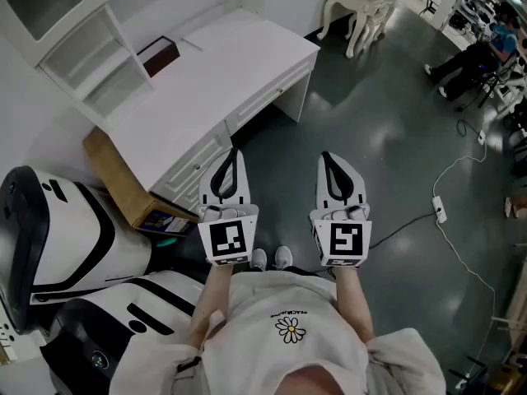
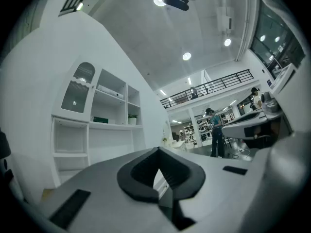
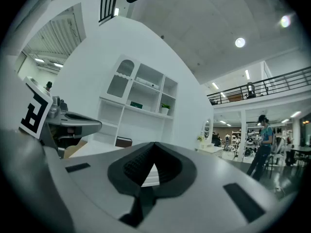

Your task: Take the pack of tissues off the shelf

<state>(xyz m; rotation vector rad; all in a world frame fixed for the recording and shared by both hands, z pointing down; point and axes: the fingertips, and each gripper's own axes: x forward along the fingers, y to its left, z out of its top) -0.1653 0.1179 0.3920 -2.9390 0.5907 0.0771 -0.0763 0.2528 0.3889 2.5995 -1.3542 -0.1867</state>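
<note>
Seemingly, the pack of tissues is the small dark green flat pack (image 3: pixel 136 105) that is lying on the middle board of the white open shelf unit (image 3: pixel 150 112). It is too small here to be sure of. It is sitting left of a little green potted plant (image 3: pixel 165 108), near it but apart, with its long axis running along the front edge of the board. The head view is looking down on the top of the unit and is not showing the pack at all.

Below the shelves, a dark brown rectangular box (image 1: pixel 158 56) is standing on the white desk worktop (image 1: pixel 214 89), close against the unit.

The left gripper (image 1: pixel 233 151) and the right gripper (image 1: pixel 327 155) are both pointing level, side by side, out over the grey floor past the worktop's corner. Each is clenched on nothing, its jaw tips meeting with only background showing through the gap behind them.

From the left gripper's tips the pack is lying at about ten o'clock in its own view, and from the right gripper's tips at about eleven o'clock. Both are well apart from it. The shelf unit is standing off to the person's left, at roughly ten o'clock in the head view, so I judge the left gripper the nearer one. Either gripper would need to be released before closing across the pack's short side.
</note>
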